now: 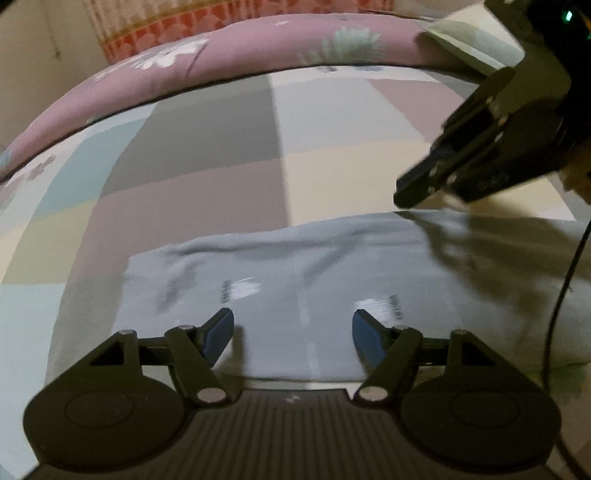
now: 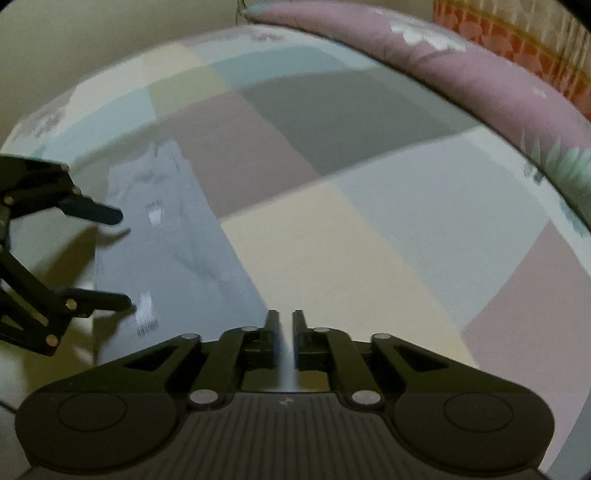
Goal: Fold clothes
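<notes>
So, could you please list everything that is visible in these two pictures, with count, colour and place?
garment: one, grey-blue, lying flat on the bed, partly folded; one edge is pinched in the right gripper.
bed sheet: one, pastel checks, covering the bed under the garment.
bolster: one, mauve with flowers, along the far edge of the bed.
curtain: one, orange and cream pattern, behind the bolster.
cable: one, black, at the right of the left wrist view.
left gripper: one, black with blue pads, jaws open above the garment.
right gripper: one, black, jaws shut on the garment.
</notes>
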